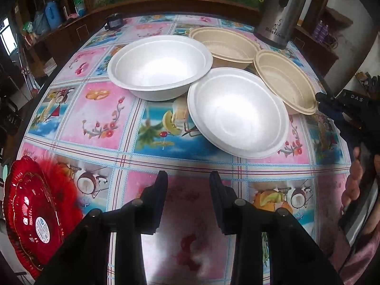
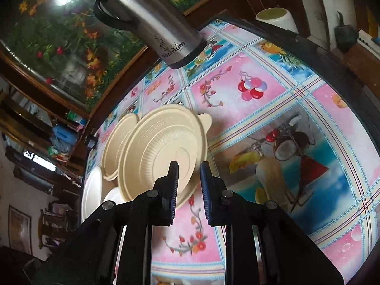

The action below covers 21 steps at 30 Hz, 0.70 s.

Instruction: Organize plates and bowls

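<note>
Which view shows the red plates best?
The left wrist view: the red plates lie stacked at the table's near left edge, label visible, though cut off by the frame. The right wrist view does not show them.

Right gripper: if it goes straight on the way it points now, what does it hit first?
Probably the near tan bowl: the right gripper has nothing between its fingers and faces that rim. Depth is unclear.
</note>
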Each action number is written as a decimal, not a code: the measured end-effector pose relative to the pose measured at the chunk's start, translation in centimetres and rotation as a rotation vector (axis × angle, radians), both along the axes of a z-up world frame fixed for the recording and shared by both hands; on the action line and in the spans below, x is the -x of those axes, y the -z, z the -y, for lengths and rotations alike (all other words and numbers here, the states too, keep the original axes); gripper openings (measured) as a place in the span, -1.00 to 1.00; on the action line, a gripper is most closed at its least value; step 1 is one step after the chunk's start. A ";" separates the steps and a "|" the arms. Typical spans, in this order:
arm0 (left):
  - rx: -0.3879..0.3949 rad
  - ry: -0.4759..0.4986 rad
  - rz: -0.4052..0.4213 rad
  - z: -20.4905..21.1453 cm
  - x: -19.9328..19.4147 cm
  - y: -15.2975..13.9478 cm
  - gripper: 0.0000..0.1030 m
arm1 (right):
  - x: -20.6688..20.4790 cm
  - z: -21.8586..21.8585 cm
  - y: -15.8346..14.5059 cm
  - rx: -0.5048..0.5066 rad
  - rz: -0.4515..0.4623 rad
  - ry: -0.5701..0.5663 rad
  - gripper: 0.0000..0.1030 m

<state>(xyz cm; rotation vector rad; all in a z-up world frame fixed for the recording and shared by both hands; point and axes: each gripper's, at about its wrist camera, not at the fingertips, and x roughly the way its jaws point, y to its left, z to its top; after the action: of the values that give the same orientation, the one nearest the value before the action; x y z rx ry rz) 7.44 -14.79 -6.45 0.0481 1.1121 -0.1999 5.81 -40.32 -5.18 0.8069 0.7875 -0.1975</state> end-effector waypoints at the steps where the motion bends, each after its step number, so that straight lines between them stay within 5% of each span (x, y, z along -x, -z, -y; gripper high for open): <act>1: 0.000 0.001 -0.001 -0.1 0.0 0.0 -0.30 | -0.1 0.0 0.1 0.006 -0.011 0.003 -0.66; 13: 0.004 0.018 -0.010 0.0 1.0 -0.1 -0.30 | -1.5 0.5 1.6 -0.063 -0.056 0.052 -0.63; 21: 0.004 0.020 -0.011 0.0 1.2 -0.1 -0.30 | 0.2 0.7 0.6 0.004 -0.040 0.060 -0.66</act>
<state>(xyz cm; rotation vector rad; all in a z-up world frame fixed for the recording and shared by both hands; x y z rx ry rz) 6.21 -14.79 -6.30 0.0552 1.1230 -0.2204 5.57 -40.99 -5.81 0.8255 0.8012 -0.2696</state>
